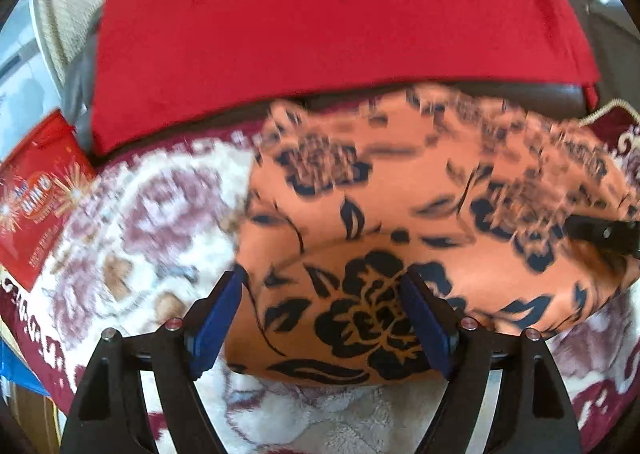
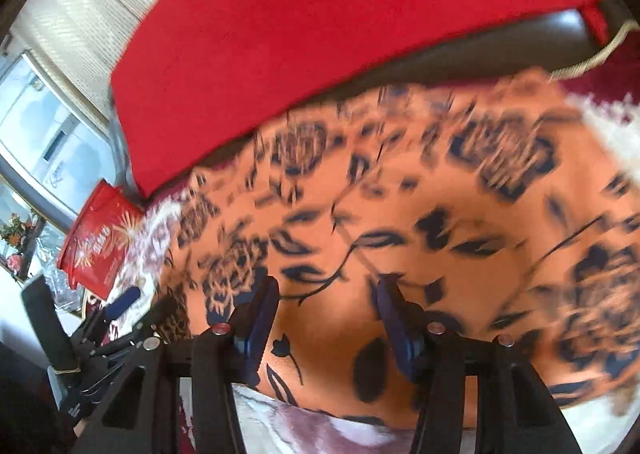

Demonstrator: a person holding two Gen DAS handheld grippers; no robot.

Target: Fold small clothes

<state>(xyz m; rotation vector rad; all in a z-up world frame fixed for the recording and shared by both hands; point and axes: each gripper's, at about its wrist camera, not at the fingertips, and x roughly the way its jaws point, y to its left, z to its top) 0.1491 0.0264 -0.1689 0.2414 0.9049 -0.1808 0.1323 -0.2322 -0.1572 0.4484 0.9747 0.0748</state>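
An orange garment with a black floral print [image 1: 400, 214] lies on a fluffy white and maroon flowered blanket [image 1: 140, 222]. A folded flap of it lies over its near part. My left gripper [image 1: 322, 286] is open, its blue pads on either side of the near folded edge. In the right wrist view the same garment [image 2: 420, 214] fills the middle. My right gripper [image 2: 326, 294] is open just above the cloth near its front edge. The left gripper also shows at the left of that view [image 2: 120, 314]. Both views are blurred by motion.
A red cloth [image 1: 320, 34] covers a dark backrest behind the blanket, also in the right wrist view [image 2: 340, 34]. A red printed bag [image 1: 36, 190] sits at the left edge, also in the right wrist view [image 2: 96, 246]. A window and curtain are beyond it.
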